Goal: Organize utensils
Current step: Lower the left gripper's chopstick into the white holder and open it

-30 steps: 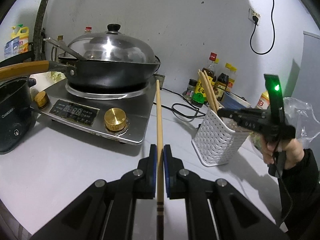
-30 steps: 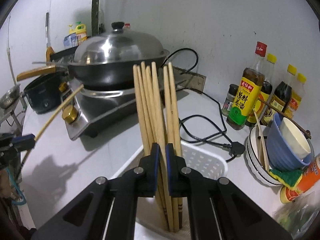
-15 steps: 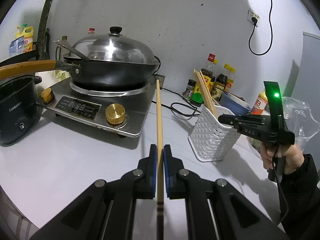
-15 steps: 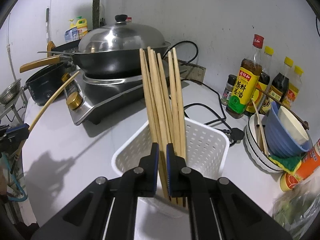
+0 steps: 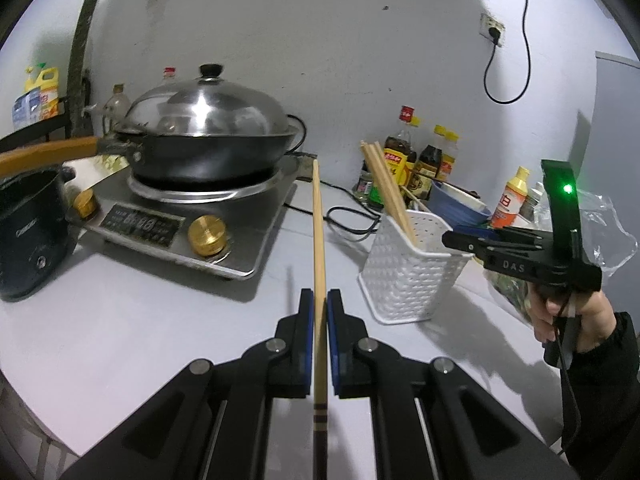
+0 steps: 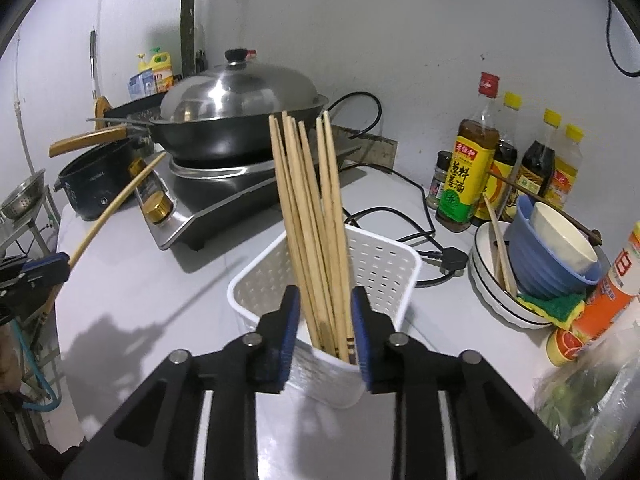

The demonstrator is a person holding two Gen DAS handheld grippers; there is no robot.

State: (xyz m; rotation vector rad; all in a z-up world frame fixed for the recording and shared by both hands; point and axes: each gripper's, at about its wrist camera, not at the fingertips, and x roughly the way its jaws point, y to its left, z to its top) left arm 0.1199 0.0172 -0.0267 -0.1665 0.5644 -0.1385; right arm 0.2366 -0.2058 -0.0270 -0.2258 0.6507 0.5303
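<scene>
My left gripper (image 5: 319, 304) is shut on a single wooden chopstick (image 5: 318, 232), which points forward over the counter. The same gripper (image 6: 60, 266) and its chopstick (image 6: 116, 204) show at the left edge of the right wrist view. A white perforated basket (image 6: 384, 264) stands on the counter with several chopsticks (image 6: 308, 200) leaning upright inside it. My right gripper (image 6: 325, 300) hovers at the basket's near corner. Its jaws are opening, and the bundle stands between the blue pads without being pressed. From the left wrist view, the right gripper (image 5: 446, 237) sits just right of the basket (image 5: 408, 276).
An induction cooker (image 5: 180, 224) with a lidded wok (image 5: 208, 140) stands at the back left, beside a black pot (image 5: 28, 232). Sauce bottles (image 6: 468, 168), stacked bowls (image 6: 540, 256), a power cable (image 6: 400, 236) and a plastic bag (image 6: 592, 392) crowd the right side.
The right jaws have parted and let go of the chopstick bundle, which now stands in the basket. Both grippers have drawn back a little from the basket and cooker.
</scene>
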